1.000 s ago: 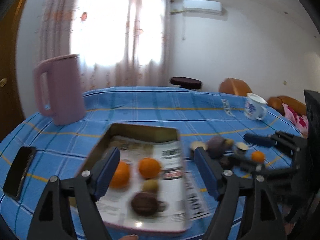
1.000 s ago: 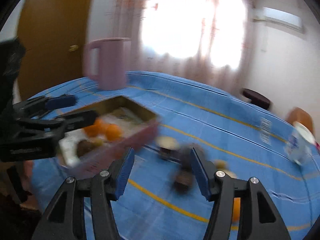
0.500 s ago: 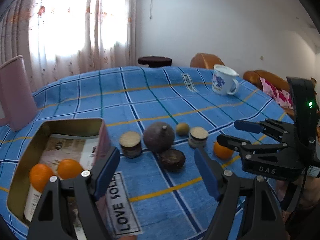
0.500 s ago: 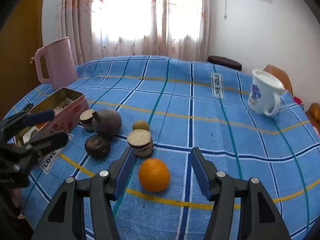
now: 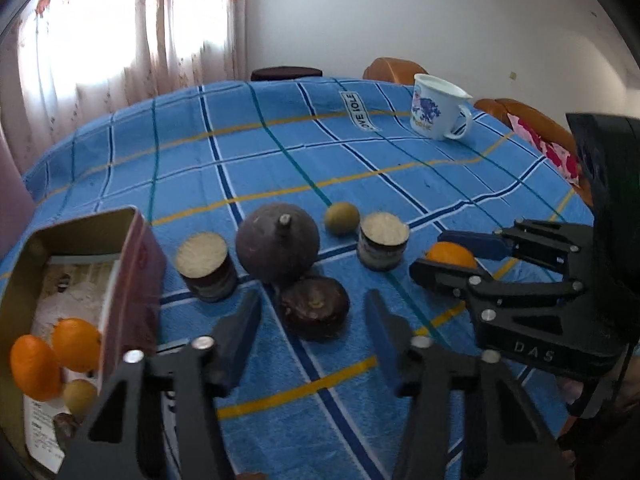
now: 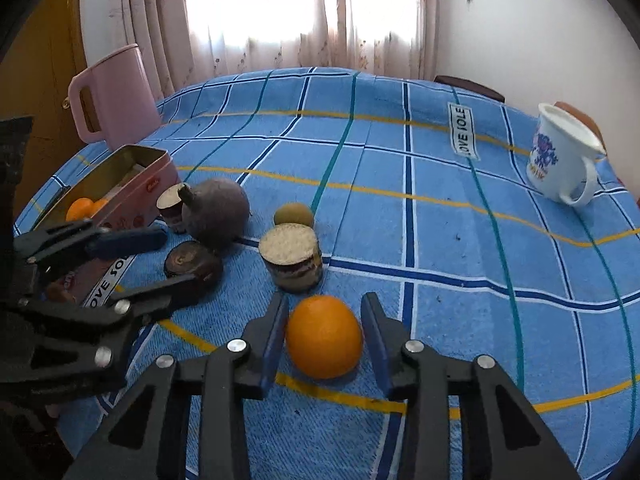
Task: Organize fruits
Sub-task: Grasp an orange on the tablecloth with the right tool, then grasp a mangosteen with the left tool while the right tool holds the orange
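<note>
Currently the right hand-held gripper [image 6: 324, 336] has just been closing around the orange [image 6: 323, 336], pads not yet touching; seat it centrally. The left hand-held gripper [image 5: 312, 332], also just narrowing, stands spread before the dark fruit [image 5: 314, 312].

Bright blue cloth [image 6: 440, 216] over the table, checked in dark blue, white, teal and yellow lines. A vivid orange [image 6: 324, 336] sits on it. Pale pink jug [image 6: 120, 92], pink tin [image 6: 140, 196] with a gold inside, a white mug [image 6: 560, 160] printed blue and purple. Dark purple-brown round fruit [image 6: 220, 208]; small yellow-green one [image 6: 293, 213].
</note>
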The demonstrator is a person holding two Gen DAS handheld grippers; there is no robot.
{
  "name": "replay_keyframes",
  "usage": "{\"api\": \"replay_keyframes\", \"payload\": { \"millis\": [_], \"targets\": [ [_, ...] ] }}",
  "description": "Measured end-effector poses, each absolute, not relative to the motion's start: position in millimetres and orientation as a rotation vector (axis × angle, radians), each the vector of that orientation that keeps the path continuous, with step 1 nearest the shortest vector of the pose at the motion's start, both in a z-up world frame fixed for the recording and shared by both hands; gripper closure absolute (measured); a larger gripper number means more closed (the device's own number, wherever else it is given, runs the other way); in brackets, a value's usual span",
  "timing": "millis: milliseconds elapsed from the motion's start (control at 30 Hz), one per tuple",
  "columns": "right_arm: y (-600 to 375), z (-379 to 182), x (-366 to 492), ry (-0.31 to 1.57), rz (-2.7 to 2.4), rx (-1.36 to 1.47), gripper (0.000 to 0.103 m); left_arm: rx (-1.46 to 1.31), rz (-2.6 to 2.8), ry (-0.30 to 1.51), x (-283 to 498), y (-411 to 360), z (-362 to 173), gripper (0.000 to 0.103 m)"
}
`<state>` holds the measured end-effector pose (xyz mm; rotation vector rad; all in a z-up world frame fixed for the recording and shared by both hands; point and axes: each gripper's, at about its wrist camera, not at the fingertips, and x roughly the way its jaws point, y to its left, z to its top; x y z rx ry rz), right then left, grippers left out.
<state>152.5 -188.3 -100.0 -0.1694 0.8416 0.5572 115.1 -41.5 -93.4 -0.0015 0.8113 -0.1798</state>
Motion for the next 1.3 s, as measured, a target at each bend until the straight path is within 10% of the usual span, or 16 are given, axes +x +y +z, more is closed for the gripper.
{"api": "replay_keyframes", "payload": {
  "millis": [1300],
  "targets": [
    [-201, -65, 108, 0.511, 0.570, -0.153, 0.066, 0.042, -0.121, 0.552, 79, -44, -66, 0.063]
  ]
}}
